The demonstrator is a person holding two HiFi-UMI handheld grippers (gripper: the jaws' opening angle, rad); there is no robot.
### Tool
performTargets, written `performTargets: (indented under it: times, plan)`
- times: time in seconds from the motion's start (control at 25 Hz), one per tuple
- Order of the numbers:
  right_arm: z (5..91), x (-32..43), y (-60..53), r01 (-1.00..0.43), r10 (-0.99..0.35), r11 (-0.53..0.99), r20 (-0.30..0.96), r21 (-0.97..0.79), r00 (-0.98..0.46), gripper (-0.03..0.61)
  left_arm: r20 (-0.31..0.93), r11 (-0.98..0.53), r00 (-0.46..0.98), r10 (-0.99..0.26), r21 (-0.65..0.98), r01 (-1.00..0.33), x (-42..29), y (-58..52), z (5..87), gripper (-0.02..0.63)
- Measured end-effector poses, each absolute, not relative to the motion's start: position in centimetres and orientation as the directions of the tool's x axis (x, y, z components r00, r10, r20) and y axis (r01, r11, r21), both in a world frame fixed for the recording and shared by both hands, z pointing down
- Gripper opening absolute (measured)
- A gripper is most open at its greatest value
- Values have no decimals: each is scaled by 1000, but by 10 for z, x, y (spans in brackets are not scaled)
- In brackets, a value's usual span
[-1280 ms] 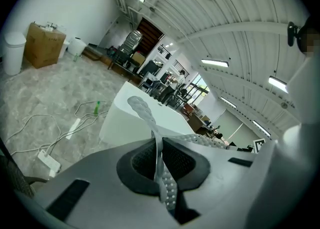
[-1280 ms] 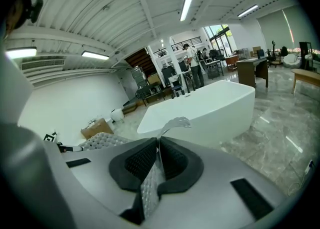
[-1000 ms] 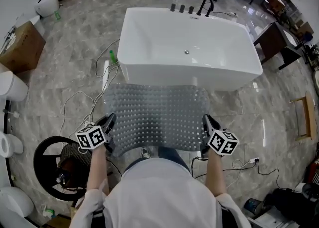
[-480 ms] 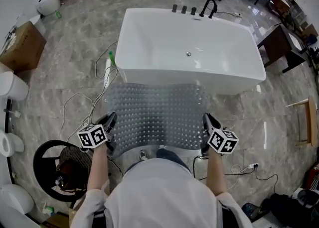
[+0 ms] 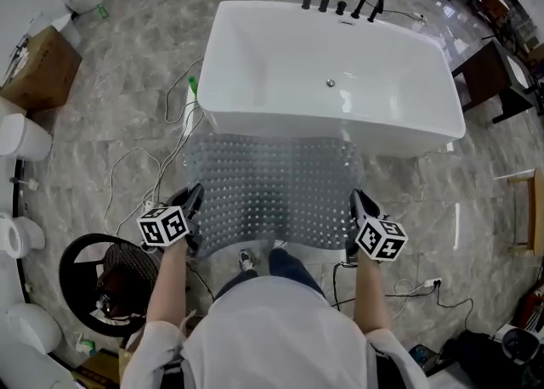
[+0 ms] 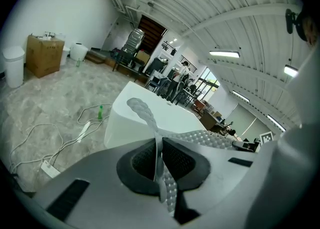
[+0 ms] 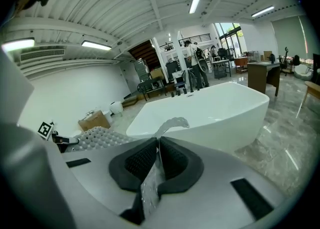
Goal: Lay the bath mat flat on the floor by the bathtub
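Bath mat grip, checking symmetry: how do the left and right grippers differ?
The left gripper clamps the left edge of the grey studded bath mat; the right gripper clamps its right edge. A black ring lies beside the left gripper, none beside the right. Both are shut on the mat, spread before the white bathtub.

One mat (image 5: pixel 272 188), one bathtub (image 5: pixel 255 56) (white), one box (image 5: pixel 38 69).

Grey studded bath mat (image 5: pixel 272 192) beside bathtub (image 5: pixel 331 73)
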State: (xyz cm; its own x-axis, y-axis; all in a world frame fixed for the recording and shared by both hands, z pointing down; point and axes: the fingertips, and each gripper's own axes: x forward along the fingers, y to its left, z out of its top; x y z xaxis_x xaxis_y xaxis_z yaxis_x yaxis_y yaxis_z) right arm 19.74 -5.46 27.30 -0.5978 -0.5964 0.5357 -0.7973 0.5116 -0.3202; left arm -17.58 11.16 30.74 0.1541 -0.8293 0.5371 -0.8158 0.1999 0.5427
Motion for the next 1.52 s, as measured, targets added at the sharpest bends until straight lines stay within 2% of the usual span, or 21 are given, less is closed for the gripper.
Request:
performTargets:
  times: [0.84, 1.52]
  plan:
    - [371, 186, -111, -829, -572, 485, 617, -277, -541, 40, 636, 243, 147, -757, 483, -841, -189, 52, 399, 41]
    - [452, 186, -147, -848, -560, 462, 656, -261, -507, 40, 662, 234, 145, -736, 449, -862, -190, 12, 484, 41]
